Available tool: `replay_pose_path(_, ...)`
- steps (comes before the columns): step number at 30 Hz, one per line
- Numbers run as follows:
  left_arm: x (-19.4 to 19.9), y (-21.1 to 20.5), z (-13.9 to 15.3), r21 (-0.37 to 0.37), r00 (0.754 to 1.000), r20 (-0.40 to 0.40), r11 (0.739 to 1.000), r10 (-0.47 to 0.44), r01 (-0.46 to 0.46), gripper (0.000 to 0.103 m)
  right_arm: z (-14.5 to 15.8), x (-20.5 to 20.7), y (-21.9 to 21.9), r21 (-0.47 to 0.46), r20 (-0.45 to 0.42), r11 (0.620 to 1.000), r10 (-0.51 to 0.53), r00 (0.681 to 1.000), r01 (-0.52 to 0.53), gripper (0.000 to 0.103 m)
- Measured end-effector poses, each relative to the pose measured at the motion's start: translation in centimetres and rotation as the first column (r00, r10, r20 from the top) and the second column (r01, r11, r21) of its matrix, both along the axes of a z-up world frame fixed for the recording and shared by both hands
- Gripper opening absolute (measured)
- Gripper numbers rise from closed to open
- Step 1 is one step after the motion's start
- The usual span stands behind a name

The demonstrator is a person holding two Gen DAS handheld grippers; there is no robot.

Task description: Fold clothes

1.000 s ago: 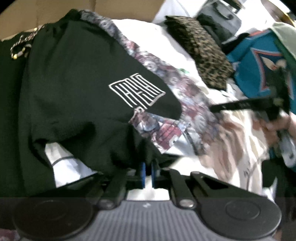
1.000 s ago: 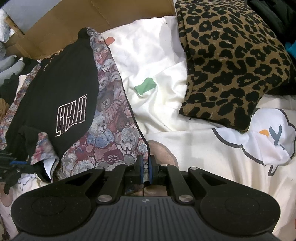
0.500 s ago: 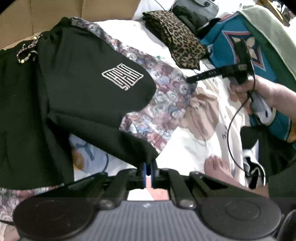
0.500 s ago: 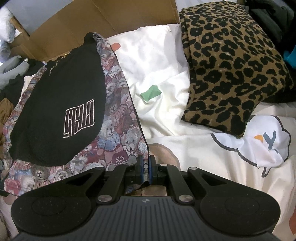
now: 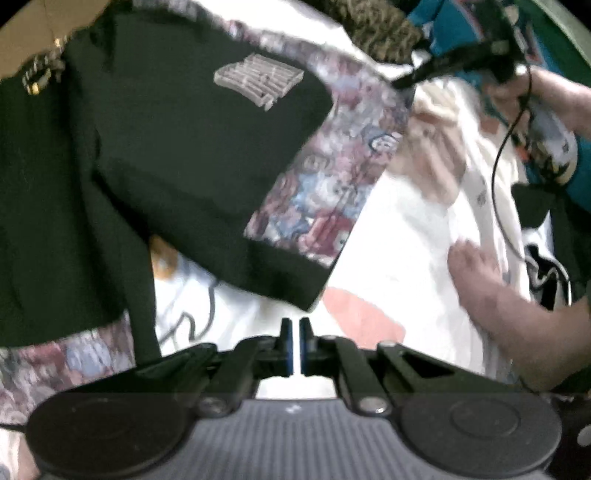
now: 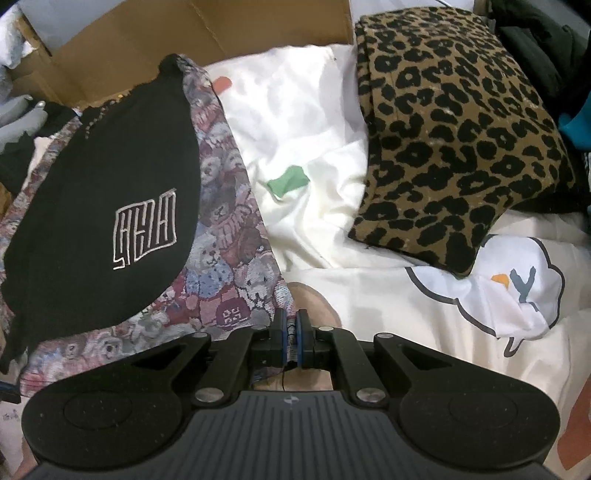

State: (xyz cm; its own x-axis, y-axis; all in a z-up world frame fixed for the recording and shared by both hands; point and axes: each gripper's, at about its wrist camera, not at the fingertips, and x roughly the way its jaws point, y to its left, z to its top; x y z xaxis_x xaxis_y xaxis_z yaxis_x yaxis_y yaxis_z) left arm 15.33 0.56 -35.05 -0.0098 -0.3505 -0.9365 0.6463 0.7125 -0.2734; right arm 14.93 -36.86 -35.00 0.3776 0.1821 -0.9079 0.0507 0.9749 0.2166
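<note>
A black garment with a white maze logo and a teddy-bear patterned panel lies spread on the bed. My right gripper is shut on the near edge of the bear panel, and cloth shows between its pads. In the left wrist view the garment is blurred and its black hem runs straight down to a corner at the tips of my left gripper, which is shut on that corner. The right gripper appears there at the upper right, on the bear panel.
A white sheet with cartoon prints covers the bed. A folded leopard-print piece lies at the back right, with a cardboard box behind. A teal garment, a hand and a bare foot are on the right.
My left gripper has drawn the black hem corner outward, and the bunched black cloth has opened out flat over the bear panel. The right gripper has stayed put on its edge.
</note>
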Motion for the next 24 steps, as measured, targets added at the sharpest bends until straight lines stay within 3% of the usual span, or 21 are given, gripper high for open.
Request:
replay_pose_path(3, 0.7, 1.2, 0.4, -0.045, 0.998, -0.019, 0.997, 0.066, -0.067, 0.019, 0.4, -0.3, -0.5, 0.044, 0.006, 0.999, -0.013, 1.000, 0.013, 0.010)
replay_pose_path(5, 1.6, 1.9, 0.5, -0.072, 0.991, -0.031, 0.988, 0.134, -0.136, 0.047, 1.0, -0.6, -0.8, 0.056, 0.019, 0.998, -0.019, 1.000, 0.018, 0.023)
replay_pose_path(6, 2.0, 2.1, 0.4, -0.086, 0.986, -0.030, 0.982, 0.164, -0.166, 0.050, 1.2, -0.8, -1.0, 0.059, 0.026, 0.998, -0.023, 0.999, 0.022, 0.033)
replay_pose_path(7, 2.5, 2.3, 0.2, -0.094, 0.980, -0.031, 0.975, 0.199, -0.201, 0.052, 1.4, -1.0, -1.2, 0.055, 0.035, 0.998, -0.031, 0.999, 0.029, 0.035)
replay_pose_path(12, 4.2, 2.9, -2.1, -0.098, 0.926, -0.125, 0.924, 0.357, -0.370, 0.052, 1.6, -1.6, -2.3, 0.068, 0.048, 0.996, -0.065, 0.997, 0.061, 0.036)
replay_pose_path(15, 4.5, 3.2, -3.6, -0.076, 0.898, -0.141, 0.900, 0.417, -0.430, 0.052, 1.9, -1.6, -2.9, 0.082, 0.072, 0.994, -0.083, 0.994, 0.077, 0.036)
replay_pose_path(19, 4.5, 3.6, -5.1, -0.110, 0.851, -0.203, 0.852, 0.484, -0.511, 0.051, 0.9, -1.1, -3.1, 0.097, 0.061, 0.992, -0.091, 0.994, 0.085, 0.036)
replay_pose_path(21, 4.4, 3.7, -5.4, -0.149, 0.835, -0.240, 0.831, 0.496, -0.536, 0.040, 0.5, -0.8, -2.7, 0.101, 0.060, 0.992, -0.076, 0.995, 0.070, 0.036)
replay_pose_path(23, 4.3, 4.1, -6.2, -0.181, 0.785, -0.336, 0.782, 0.520, -0.596, 0.018, 0.0, -0.6, -2.4, 0.096, 0.054, 0.994, -0.065, 0.996, 0.059, 0.036)
replay_pose_path(24, 4.2, 4.2, -6.4, -0.178, 0.775, -0.348, 0.774, 0.528, -0.608, 0.014, -0.3, -0.5, -2.2, 0.093, 0.050, 0.994, -0.059, 0.997, 0.054, 0.036)
